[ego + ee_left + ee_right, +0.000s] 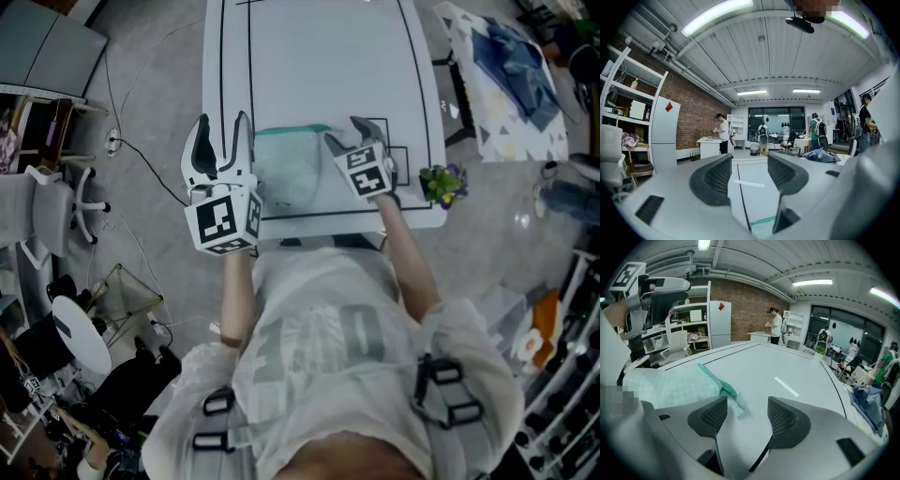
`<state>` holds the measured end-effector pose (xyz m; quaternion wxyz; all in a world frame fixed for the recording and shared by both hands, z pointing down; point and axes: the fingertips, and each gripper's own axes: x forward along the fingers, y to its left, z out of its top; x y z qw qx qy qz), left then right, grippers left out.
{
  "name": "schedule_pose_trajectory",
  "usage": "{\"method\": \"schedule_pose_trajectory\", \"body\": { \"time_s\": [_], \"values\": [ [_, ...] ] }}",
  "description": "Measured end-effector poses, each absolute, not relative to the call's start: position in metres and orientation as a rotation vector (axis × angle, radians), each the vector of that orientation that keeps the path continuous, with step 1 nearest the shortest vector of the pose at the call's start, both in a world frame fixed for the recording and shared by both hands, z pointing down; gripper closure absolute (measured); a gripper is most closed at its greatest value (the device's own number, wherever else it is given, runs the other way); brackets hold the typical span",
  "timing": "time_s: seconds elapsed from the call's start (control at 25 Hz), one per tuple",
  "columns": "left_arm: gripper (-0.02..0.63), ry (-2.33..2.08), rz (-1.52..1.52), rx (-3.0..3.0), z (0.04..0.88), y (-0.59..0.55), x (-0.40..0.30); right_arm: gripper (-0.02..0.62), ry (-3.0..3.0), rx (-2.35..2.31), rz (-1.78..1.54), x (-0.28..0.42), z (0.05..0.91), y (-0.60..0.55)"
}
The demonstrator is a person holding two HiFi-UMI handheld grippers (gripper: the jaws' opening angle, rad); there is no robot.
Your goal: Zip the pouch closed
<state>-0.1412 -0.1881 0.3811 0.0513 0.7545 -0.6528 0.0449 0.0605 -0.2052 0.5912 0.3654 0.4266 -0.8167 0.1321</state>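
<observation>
Teal pouch (286, 171) on table (319, 56), left claw (222, 127), right claw (345, 133) both spread

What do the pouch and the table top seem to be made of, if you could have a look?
The pouch looks like soft woven fabric: matte pale mint with a fine check, and it sags into gentle folds. Its zip band is a darker teal, probably a synthetic tape. The table top looks hard and smooth, perhaps laminate or painted board: it is flat light grey with a faint sheen and crisp black lines.
</observation>
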Motion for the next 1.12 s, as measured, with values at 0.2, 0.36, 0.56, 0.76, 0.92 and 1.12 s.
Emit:
{"method": "schedule_pose_trajectory", "body": {
  "time_s": [0.2, 0.36, 0.56, 0.76, 0.92, 1.12],
  "values": [
    [0.385, -1.989, 0.135, 2.297, 0.380, -0.188, -0.139, 0.334, -2.101, 1.081, 0.357, 0.060, 0.594, -0.206],
    [0.385, -1.989, 0.132, 2.299, 0.378, -0.189, -0.138, 0.410, -2.122, 1.052, 0.402, 0.053, 0.595, -0.203],
    [0.387, -1.984, 0.136, 2.299, 0.379, -0.187, -0.138, 0.551, -2.119, 0.982, 0.339, 0.043, 0.597, -0.196],
    [0.385, -1.985, 0.138, 2.300, 0.378, -0.187, -0.137, 0.568, -2.116, 0.980, 0.347, 0.043, 0.596, -0.196],
    [0.386, -1.987, 0.139, 2.298, 0.377, -0.186, -0.136, 0.572, -2.119, 1.015, 0.346, 0.044, 0.589, -0.198],
    [0.386, -1.988, 0.127, 2.298, 0.374, -0.186, -0.134, 0.572, -2.151, 1.037, 0.281, 0.039, 0.564, -0.203]
  ]
}}
